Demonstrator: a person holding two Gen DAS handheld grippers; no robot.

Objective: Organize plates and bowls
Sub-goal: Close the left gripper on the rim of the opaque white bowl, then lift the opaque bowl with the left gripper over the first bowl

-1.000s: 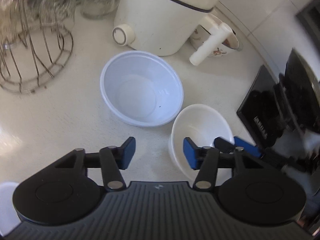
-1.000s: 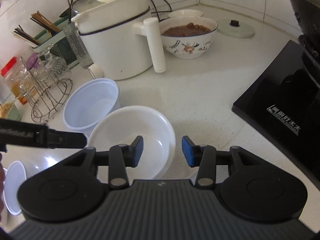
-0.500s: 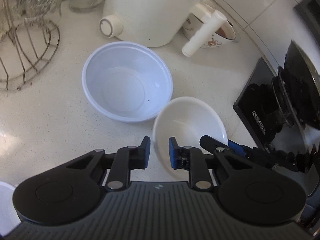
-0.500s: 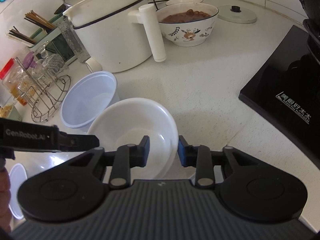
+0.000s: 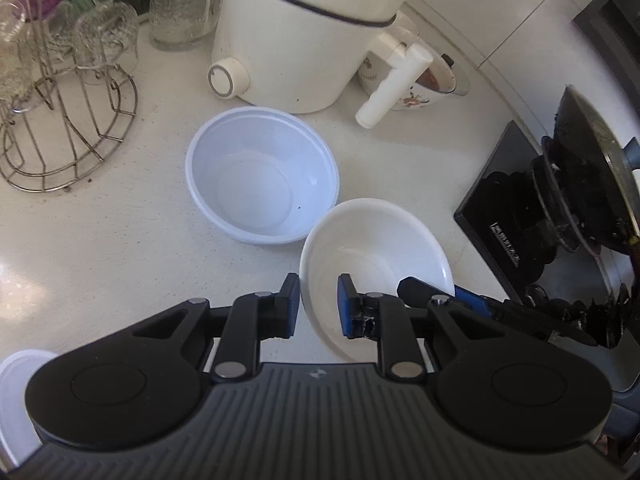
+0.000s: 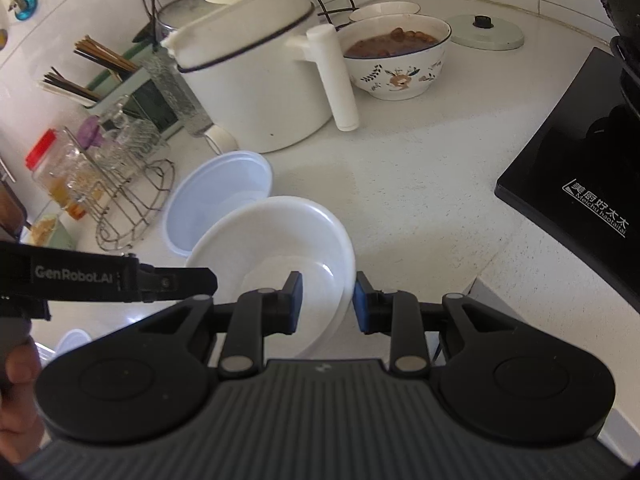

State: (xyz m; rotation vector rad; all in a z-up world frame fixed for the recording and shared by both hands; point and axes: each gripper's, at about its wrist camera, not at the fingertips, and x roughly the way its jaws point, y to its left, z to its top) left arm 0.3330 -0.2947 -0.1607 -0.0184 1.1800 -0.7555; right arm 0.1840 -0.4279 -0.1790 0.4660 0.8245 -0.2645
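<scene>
Countertop (image 6: 420, 184): patterned bowl (image 6: 396, 60) holds brown food.

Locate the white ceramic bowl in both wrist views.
Left wrist: white ceramic bowl sits lower centre-right, its near rim between the left tool's fingers.
Right wrist: the bowl sits lower centre, its right rim between the right tool's fingers.
Shared landmark: the translucent plastic bowl just beyond it, before the white electric pot.

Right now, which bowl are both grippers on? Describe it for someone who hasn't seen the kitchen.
Start at the big white electric pot. In front of it sits a bluish-white plastic bowl, and touching that is the white bowl. It is shallower, opaque and tilted, with both grippers' fingers straddling its rim.
</scene>
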